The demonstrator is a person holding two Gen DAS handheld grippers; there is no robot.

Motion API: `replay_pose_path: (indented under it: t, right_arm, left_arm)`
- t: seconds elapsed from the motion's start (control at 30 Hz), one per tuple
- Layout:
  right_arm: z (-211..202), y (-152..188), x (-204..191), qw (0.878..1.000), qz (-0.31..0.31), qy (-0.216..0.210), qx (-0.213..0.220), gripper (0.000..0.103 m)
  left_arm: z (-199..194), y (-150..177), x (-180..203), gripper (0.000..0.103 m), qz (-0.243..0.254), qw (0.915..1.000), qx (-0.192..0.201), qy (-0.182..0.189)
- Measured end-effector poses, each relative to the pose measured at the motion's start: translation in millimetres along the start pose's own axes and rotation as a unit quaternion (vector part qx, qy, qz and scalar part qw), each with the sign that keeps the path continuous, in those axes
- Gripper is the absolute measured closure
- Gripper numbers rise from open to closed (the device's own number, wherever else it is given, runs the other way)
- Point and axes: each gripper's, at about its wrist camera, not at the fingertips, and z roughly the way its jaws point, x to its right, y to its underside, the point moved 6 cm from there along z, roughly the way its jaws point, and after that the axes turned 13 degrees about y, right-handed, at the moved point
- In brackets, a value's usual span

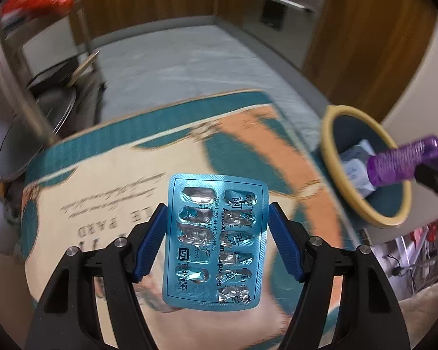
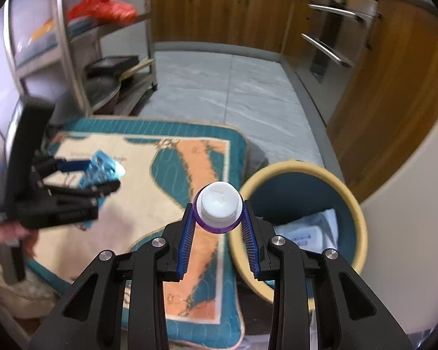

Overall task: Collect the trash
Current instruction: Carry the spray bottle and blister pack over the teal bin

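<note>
My left gripper point(image 1: 216, 218) is shut on a used blue pill blister pack point(image 1: 214, 242) and holds it above the patterned rug point(image 1: 108, 204). The left gripper also shows in the right wrist view point(image 2: 96, 175) with the pack point(image 2: 102, 166) in it. My right gripper point(image 2: 219, 213) is shut on a purple bottle with a white cap point(image 2: 219, 207), held beside the rim of the trash bin point(image 2: 356, 213). In the left wrist view the bottle point(image 1: 406, 160) hangs over the bin point(image 1: 330, 151), which holds white-blue packets point(image 1: 354, 166).
A metal shelf rack point(image 2: 64, 38) with pans and red bags stands at the left. Wooden cabinets with metal handles point(image 2: 330, 46) run along the back and right. Grey tiled floor point(image 2: 233, 87) lies beyond the rug point(image 2: 149, 204).
</note>
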Motion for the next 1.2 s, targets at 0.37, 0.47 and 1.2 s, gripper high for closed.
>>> replay_pose_path:
  t: [0.37, 0.47, 1.2]
  right_arm:
    - [-1, 1, 81, 0.997, 0.071, 0.021, 0.005, 0.07]
    - [3, 2, 88, 0.997, 0.072, 0.022, 0.004, 0.07]
    - [73, 42, 157, 0.982, 0.165, 0.046, -0.084, 0.069]
  left_arm:
    - [12, -10, 79, 0.034, 0.075, 0.9964, -0.001, 0.04]
    - [15, -16, 91, 0.034, 0.088, 0.9951, -0.001, 0.046]
    - [79, -41, 170, 0.034, 0.143, 0.985, -0.005, 0.096]
